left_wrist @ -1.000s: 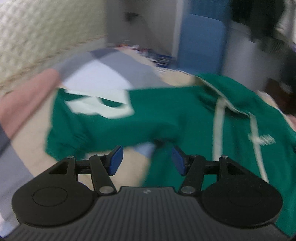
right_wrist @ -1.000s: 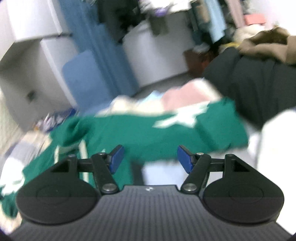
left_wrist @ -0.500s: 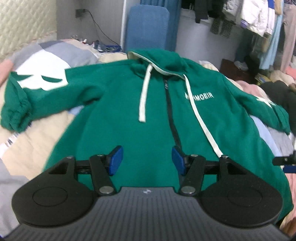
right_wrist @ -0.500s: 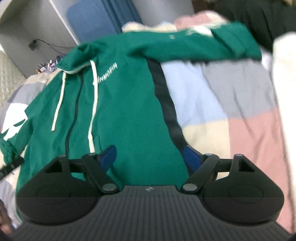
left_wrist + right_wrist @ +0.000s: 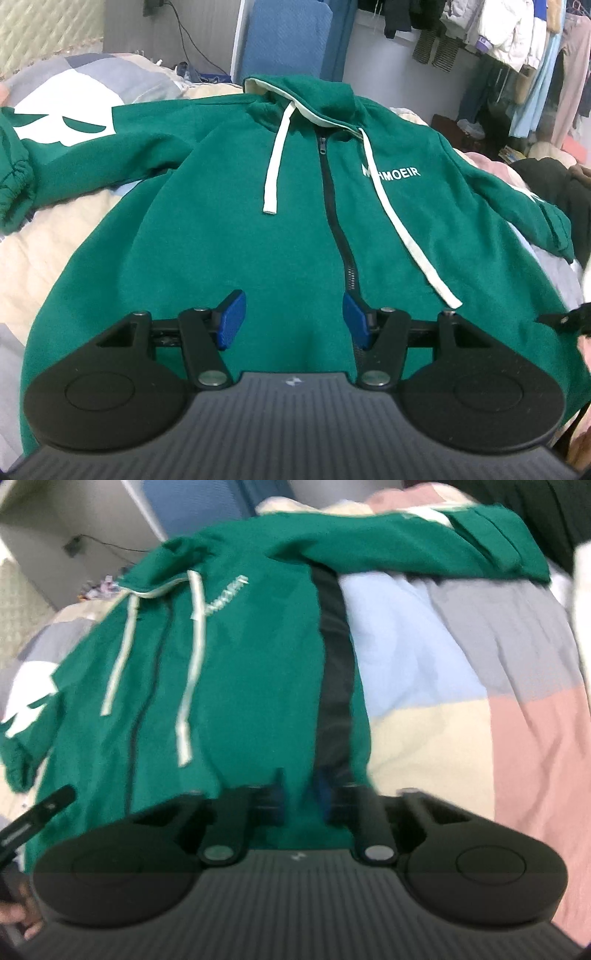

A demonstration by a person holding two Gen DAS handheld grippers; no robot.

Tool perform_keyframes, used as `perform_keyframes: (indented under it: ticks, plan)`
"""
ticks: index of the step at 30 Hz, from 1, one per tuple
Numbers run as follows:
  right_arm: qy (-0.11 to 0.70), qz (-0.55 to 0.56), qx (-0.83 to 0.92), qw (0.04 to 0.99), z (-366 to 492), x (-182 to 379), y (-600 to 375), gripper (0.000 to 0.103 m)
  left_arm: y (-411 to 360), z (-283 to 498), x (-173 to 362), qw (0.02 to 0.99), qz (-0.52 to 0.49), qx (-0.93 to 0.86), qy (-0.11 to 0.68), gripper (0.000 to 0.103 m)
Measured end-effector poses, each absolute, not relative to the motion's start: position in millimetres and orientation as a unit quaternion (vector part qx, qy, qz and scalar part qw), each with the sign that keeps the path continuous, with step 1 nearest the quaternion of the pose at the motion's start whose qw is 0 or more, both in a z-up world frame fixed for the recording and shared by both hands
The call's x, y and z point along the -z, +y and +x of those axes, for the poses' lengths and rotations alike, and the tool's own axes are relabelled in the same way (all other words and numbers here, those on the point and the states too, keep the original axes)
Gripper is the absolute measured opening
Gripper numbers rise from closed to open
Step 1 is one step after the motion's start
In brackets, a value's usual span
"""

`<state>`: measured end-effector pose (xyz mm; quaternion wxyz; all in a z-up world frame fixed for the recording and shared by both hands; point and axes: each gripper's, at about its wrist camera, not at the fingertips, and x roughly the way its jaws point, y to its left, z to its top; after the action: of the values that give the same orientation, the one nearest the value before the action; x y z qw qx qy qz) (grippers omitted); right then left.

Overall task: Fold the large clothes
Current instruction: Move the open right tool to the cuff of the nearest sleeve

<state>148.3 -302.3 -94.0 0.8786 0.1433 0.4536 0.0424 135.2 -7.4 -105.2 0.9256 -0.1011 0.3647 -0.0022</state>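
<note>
1. Fingers of the left gripper (image 5: 293, 319) stand wide apart at the lower centre of its frame, above the hem of the green hoodie (image 5: 295, 206), holding nothing.
2. Right gripper (image 5: 299, 799) fingers are drawn close together, with green cloth between them near the hoodie's black side stripe (image 5: 334, 657); blur hides whether they pinch it.
3. Spread front-up, the hoodie lies on a patchwork quilt (image 5: 461, 686).

A home bedroom: a patchwork quilt (image 5: 461, 657) covers the bed, with clothes hanging (image 5: 517, 37) far right
</note>
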Motion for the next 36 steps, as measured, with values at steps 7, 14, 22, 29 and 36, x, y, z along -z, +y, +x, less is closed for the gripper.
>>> perform_keyframes:
  ticks: [7, 14, 22, 29, 36]
  plan:
    - [0.342, 0.232, -0.063, 0.908, 98.3, 50.2, -320.3, 0.005, -2.1, 130.7, 104.7, 0.924, -0.107, 0.009, 0.368, 0.064]
    - [0.427, 0.268, -0.010, 0.864, 99.5, 72.8, -336.2, 0.007, -5.7, 136.0, 116.9, 0.917, -0.092, 0.004, 0.388, 0.064]
    - [0.421, 0.326, 0.002, 0.847, 121.0, 70.7, -376.7, 0.062, -8.8, 141.7, 120.7, 0.921, -0.092, -0.001, 0.378, 0.064]
    - [0.348, 0.240, 0.056, 0.904, 188.7, 70.1, -439.9, 0.050, -12.0, 157.4, 130.1, 0.922, -0.097, -0.003, 0.374, 0.064]
    - [0.368, 0.132, 0.141, 0.910, 274.7, 114.5, -482.8, 0.020, -15.5, 174.6, 145.4, 0.919, -0.096, -0.018, 0.381, 0.064]
